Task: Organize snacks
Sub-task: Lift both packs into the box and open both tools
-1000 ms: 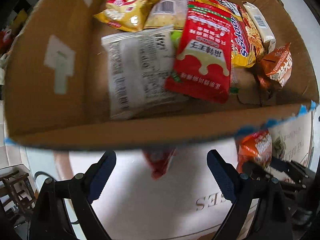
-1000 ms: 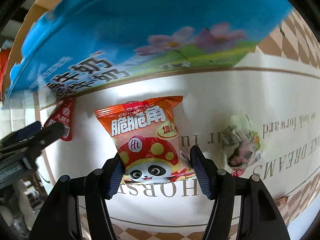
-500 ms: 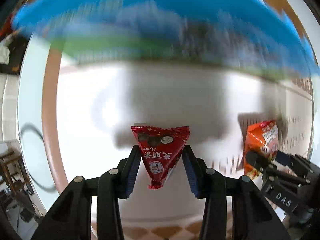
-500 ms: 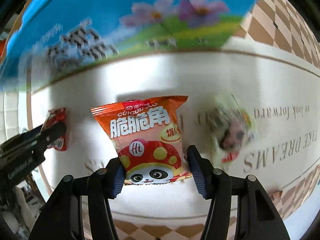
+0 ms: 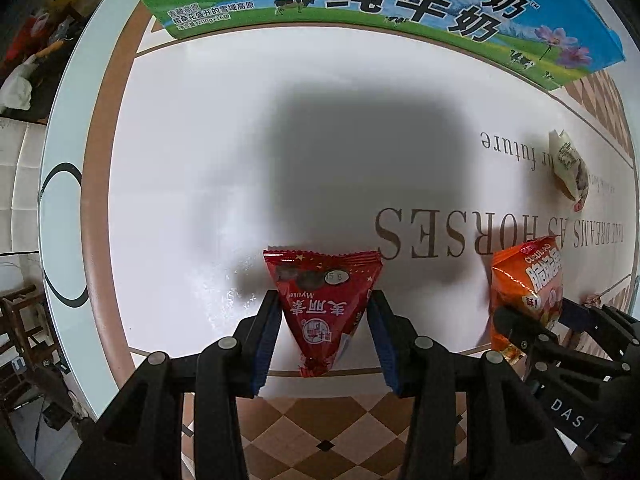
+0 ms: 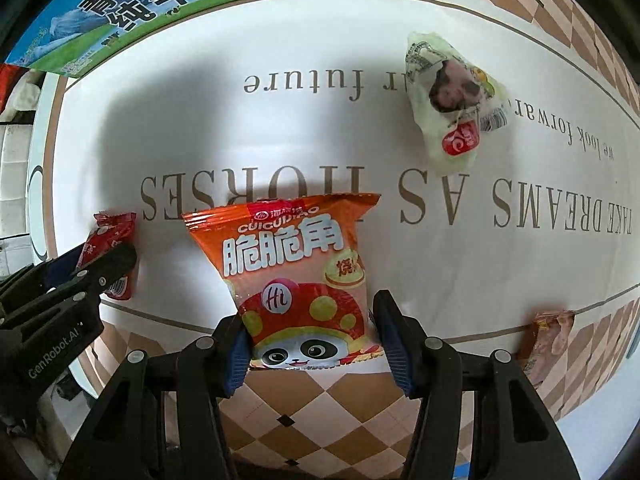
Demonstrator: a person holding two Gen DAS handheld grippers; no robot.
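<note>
Grippers are both pointing down over the table [image 5: 192,160]. Your left gripper [image 5: 323,316] is clamping a red triangular pack [image 5: 320,300]; its jaws are opening slightly, but the pads are pressing the pack on both sides. Your right gripper [image 6: 310,338] is squeezing the lower part of an orange bag [image 6: 296,280]. A pale wrapped snack [image 6: 448,96] is lying well apart on the cloth, and a brown pack [image 6: 548,340] is sitting near the table edge. The milk box [image 5: 400,4] is standing at the far side.
</note>
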